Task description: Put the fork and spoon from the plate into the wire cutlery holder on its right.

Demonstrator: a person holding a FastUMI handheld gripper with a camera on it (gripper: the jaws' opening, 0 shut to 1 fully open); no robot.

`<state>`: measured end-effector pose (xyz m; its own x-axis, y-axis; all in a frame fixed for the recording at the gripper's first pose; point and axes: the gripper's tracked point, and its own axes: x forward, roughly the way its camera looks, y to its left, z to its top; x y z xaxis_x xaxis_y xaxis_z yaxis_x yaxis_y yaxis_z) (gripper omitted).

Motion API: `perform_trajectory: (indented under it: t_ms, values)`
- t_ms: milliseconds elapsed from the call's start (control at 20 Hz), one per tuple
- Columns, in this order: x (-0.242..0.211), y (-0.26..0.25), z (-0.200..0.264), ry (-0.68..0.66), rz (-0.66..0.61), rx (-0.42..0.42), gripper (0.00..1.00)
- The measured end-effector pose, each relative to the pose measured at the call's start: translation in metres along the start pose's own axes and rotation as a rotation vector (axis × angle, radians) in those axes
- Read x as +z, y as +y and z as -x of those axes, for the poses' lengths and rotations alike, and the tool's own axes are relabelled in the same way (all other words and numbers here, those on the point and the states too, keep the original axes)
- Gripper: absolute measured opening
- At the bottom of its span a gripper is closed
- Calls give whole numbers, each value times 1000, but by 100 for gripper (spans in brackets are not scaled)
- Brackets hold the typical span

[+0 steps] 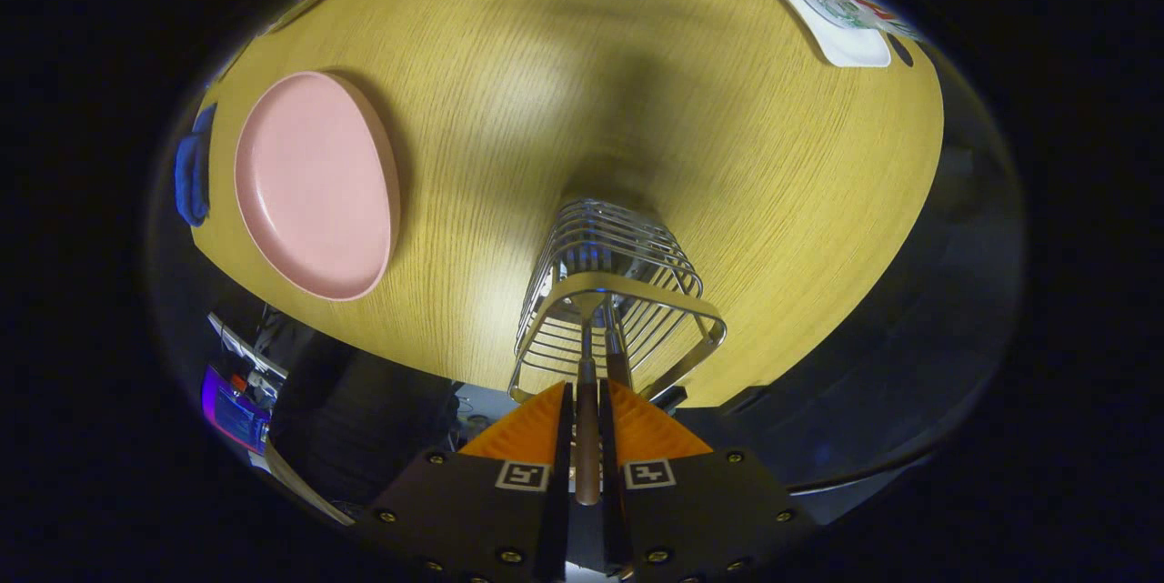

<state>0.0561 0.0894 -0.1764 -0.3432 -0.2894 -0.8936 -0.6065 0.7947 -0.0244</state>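
One plate (314, 185) lying on table (582, 92). One wire holder (611, 292) standing. Two utensils sitting in holder. One white card (832, 15) lying far off. One gripper (587, 410) clamping one handle (587, 447).

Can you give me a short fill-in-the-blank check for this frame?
1. The pink plate holds ____ cutlery.
2. The hand-held gripper is shut on a utensil handle directly above the wire ____.
3. The plate and holder stand on a ____ table.

Missing words: no; cutlery holder; wooden
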Motion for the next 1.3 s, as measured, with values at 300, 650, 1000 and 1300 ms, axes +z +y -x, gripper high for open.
perform_trajectory:
  t_ms: [300,650,1000,1300]
  values:
    - [2,4,1,-45,-8,8,41]
    - [7,4,12,-216,-50,11,41]
    - [15,25,32,-682,-254,140,41]
    - [18,27,92,-1280,-339,60,42]
